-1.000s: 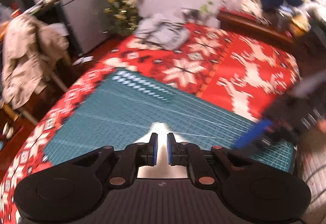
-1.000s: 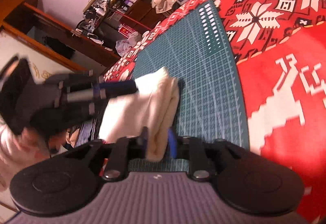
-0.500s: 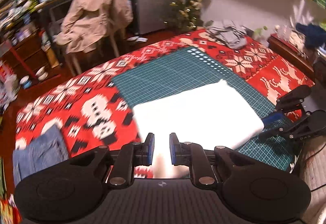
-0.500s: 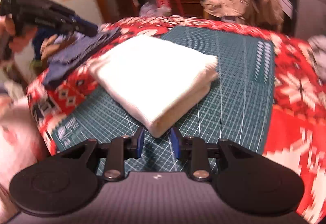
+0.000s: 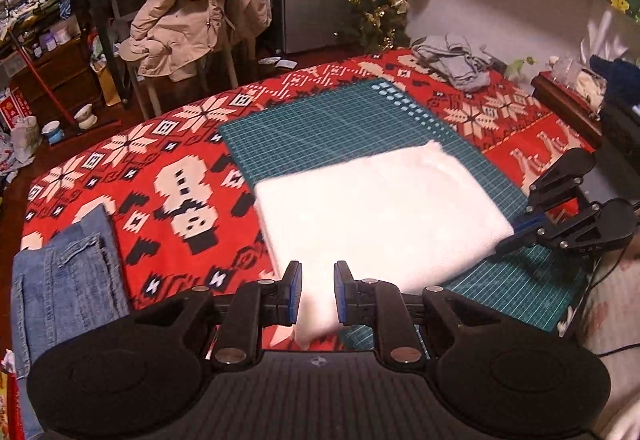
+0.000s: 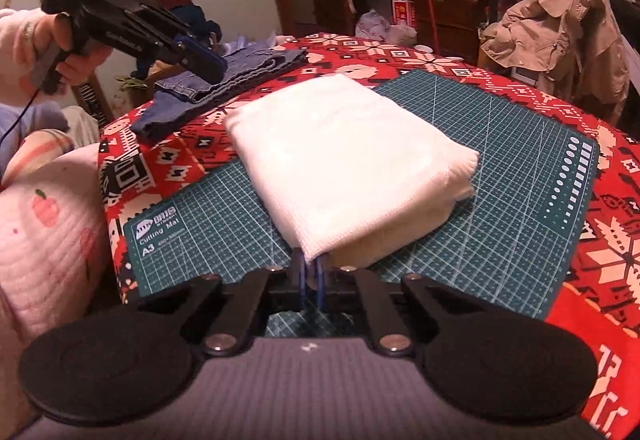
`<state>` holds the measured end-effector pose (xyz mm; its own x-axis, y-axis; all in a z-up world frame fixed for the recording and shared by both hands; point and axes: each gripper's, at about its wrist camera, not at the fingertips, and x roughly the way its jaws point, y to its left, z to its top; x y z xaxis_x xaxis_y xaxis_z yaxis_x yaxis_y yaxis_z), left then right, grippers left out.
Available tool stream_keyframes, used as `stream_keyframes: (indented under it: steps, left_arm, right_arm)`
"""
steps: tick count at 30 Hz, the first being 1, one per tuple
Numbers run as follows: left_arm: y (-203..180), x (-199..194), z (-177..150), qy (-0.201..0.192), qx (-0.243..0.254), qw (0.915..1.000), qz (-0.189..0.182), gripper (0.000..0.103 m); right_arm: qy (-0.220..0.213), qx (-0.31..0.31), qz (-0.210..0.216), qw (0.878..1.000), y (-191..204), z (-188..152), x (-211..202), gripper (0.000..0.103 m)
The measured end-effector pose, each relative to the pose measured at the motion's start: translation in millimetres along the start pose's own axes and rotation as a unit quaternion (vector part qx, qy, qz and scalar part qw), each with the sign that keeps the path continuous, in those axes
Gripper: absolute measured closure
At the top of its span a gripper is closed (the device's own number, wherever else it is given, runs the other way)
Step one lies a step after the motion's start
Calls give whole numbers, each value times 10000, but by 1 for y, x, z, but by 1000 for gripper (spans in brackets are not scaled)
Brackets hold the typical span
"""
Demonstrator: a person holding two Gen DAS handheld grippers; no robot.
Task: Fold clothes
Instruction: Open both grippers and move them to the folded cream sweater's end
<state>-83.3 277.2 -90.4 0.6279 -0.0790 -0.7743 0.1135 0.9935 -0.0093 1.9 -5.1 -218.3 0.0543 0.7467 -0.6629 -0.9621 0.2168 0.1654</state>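
Since a second earlier, the right tool [image 6: 311,274] had been closing to clenched, empty below the folded white garment [image 6: 344,156]; the left tool [image 5: 316,292] hovered released just before it. Soft, light; grip the near corner.

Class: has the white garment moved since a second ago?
Yes. The white garment, then lifted by both grippers, now lies flat across the green mat's left edge.

Matte black plastic left gripper [image 5: 316,292] w/ blue rubber pads, silver pivot screws, ribbed grey body. Right gripper [image 6: 310,272] identical. Fluffy pink sleeve [image 6: 18,36], thin black cable.
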Motion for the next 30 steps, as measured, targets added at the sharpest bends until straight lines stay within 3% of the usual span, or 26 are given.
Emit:
stream_keyframes:
  steps: [11, 17, 23, 28, 30]
  left_arm:
    - [-15, 37, 31, 369, 18, 9992, -169, 86]
    - [-4, 64, 47, 499, 87, 9978, -422, 86]
    - [14, 97, 54, 583, 15, 9953, -772, 87]
    - [23, 126, 54, 1015, -176, 9854, -1355, 87]
    - [25, 132, 54, 1143, -234, 9796, -1634, 89]
  right_arm:
    - [378, -117, 662, 9970, -133, 4, -37, 97]
    - [427, -74, 17, 9991, -167, 12, -64, 93]
    - [250, 814, -178, 9962, -139, 0, -74, 92]
    - [571, 1083, -360, 9918, -100, -13, -46, 92]
    - [664, 1479, -446, 9858, -91, -15, -38, 92]
